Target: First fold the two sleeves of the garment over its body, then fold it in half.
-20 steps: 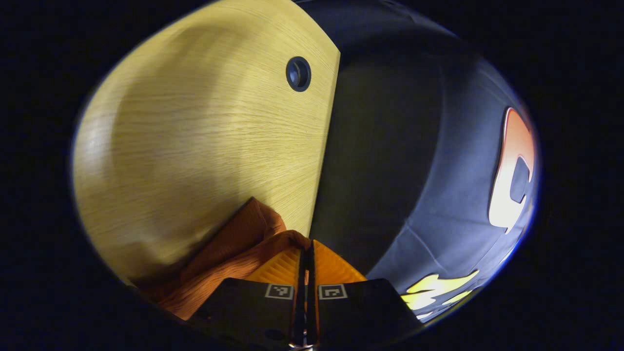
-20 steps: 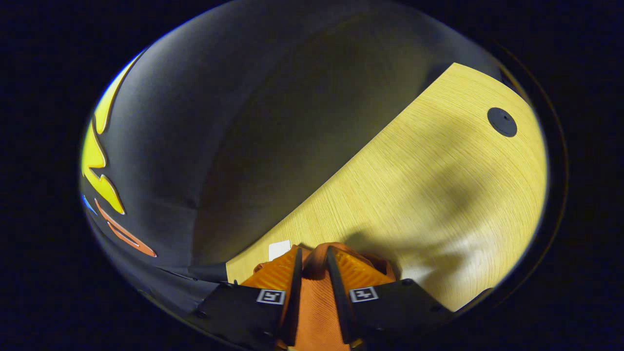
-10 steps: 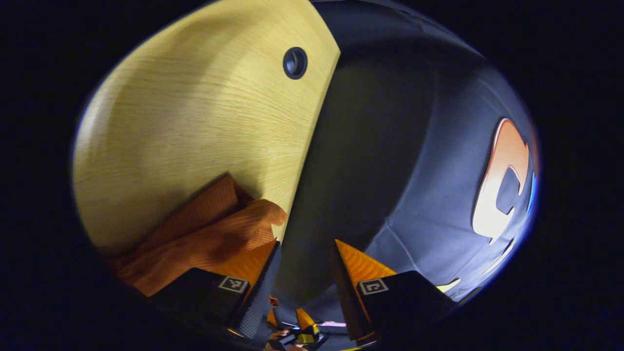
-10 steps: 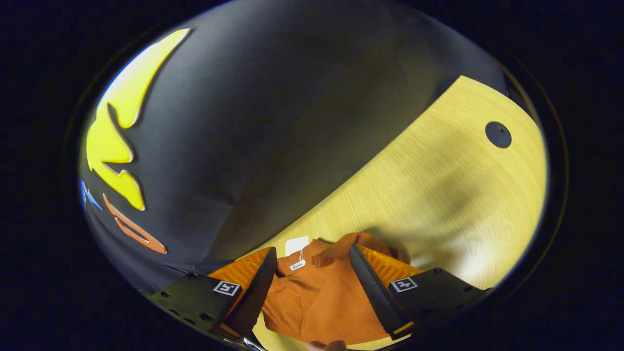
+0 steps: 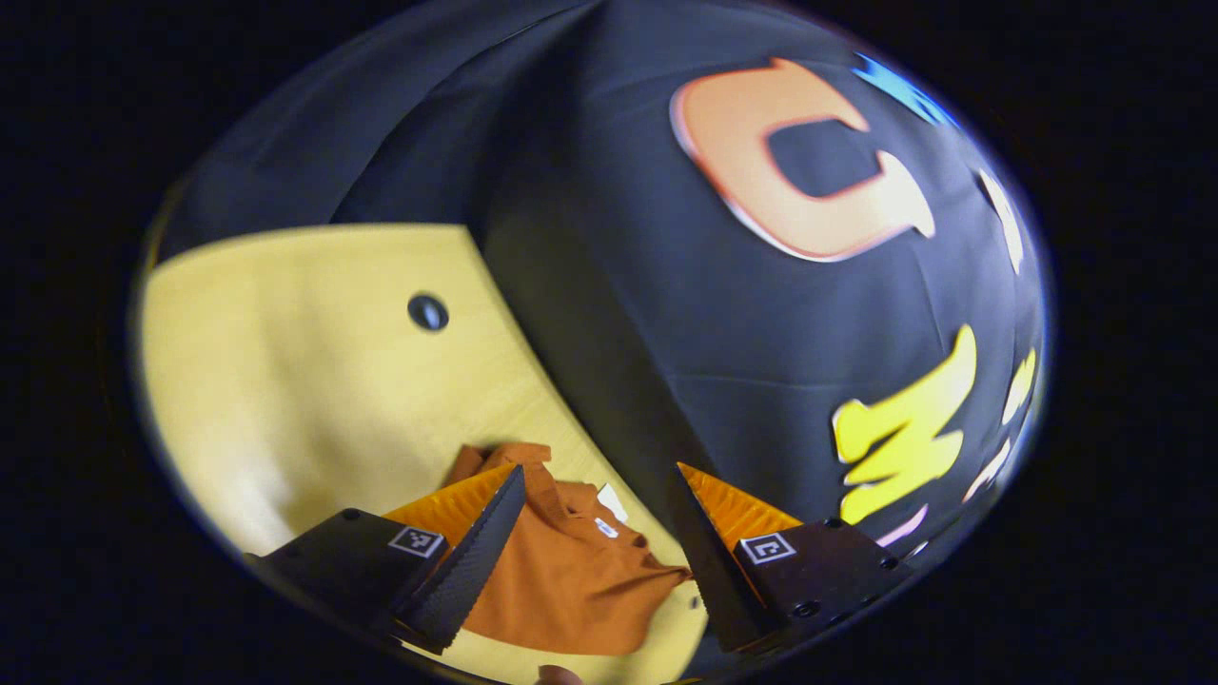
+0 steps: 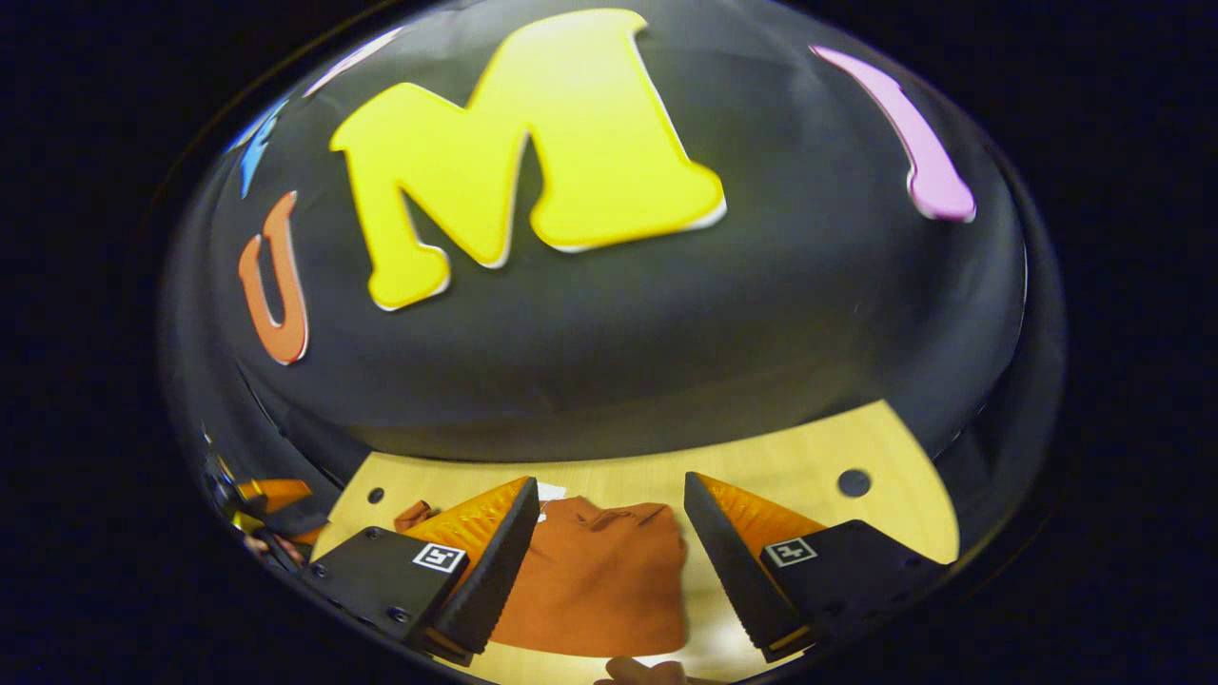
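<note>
Your left gripper (image 5: 595,480) had its fingers spread wide with nothing between them, raised clear above the table (image 5: 285,381); the orange garment (image 5: 566,580) lay below the gap, flat on the wood and not touched by either finger. In the left gripper view the garment sat at the near edge of the table, its collar end pointing toward the far side, with a small white tag (image 5: 606,526) at the neck. Your right gripper (image 6: 609,490) was equally wide apart and empty, also lifted off the surface. In the right gripper view the garment (image 6: 599,580) showed as a compact, roughly square folded shape between the two fingers, well below them, resting on the table (image 6: 790,466). A bit of orange cloth (image 6: 414,516) stuck out at its left side, possibly a sleeve end, though the blur made that hard to confirm. A fingertip (image 6: 636,672) showed at the near rim just beside the garment. A round dark hole (image 6: 854,482) sat in the wood to the right, and a smaller one (image 6: 375,496) to the left. Farther left, near the table's edge, your other gripper (image 6: 271,502) appeared small and indistinct.
</note>
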